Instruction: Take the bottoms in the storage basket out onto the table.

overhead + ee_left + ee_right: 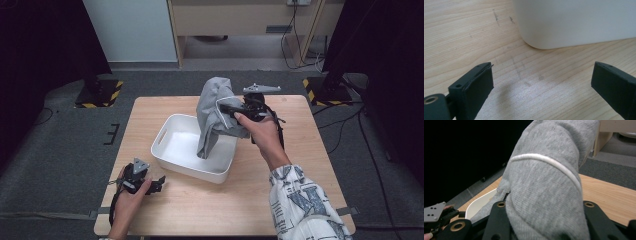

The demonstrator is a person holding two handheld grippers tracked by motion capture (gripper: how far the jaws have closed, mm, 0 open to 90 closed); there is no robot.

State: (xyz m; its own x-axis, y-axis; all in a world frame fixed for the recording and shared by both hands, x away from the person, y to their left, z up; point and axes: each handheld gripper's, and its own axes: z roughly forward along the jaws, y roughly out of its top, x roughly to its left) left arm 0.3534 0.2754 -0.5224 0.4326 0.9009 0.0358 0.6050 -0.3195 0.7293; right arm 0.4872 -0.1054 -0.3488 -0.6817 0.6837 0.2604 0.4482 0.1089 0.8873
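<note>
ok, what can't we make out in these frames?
- Right tongs, right gripper view: tips buried in the grey cloth.
- White tub, high view: the hanging cloth hides part of its floor; left gripper view cuts off all but one corner.
- Cloth's lower end: right gripper view, hidden behind its own folds.

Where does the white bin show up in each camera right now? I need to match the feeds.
High view: the white bin sits mid-table, with the grey cloth hanging into it from the right gripper.
Left gripper view: its rounded outer corner fills the top right, beyond the open jaws.
Right gripper view: a strip of rim shows lower left, beside the cloth.
Shared landmark: the wooden table.
</note>
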